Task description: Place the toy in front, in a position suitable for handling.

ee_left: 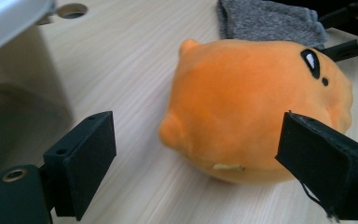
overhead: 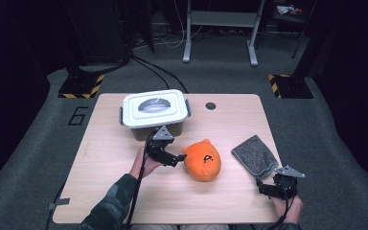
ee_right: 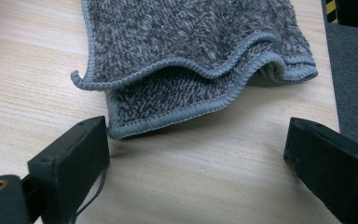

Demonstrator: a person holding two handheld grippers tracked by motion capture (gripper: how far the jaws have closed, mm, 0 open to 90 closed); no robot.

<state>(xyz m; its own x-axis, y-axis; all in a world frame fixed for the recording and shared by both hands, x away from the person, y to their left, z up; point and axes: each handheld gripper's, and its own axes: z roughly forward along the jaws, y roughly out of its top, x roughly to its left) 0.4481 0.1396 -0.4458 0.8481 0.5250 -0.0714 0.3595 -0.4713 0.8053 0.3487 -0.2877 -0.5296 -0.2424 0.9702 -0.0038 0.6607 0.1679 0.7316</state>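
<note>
- The left gripper (overhead: 176, 157) sits just left of centre in the high view with its jaws spread wide and nothing between them; its tips point rightward at the orange plush toy (overhead: 202, 159).
- In the left gripper view the toy (ee_left: 256, 109) fills the middle and right of the frame, directly ahead of the open jaws and partly between them, the right jaw already alongside its flank. It looks close, but I can't tell whether a pad touches it.
- The toy is rounded, with no clear long axis.
- The right gripper (overhead: 270, 188) rests at the lower right of the high view, also wide open and empty, facing the folded edge of the grey cloth (ee_right: 191, 70).
- The left gripper is plainly nearer the toy; the lidded white box (overhead: 154, 112) stands behind it, upper left.
</note>
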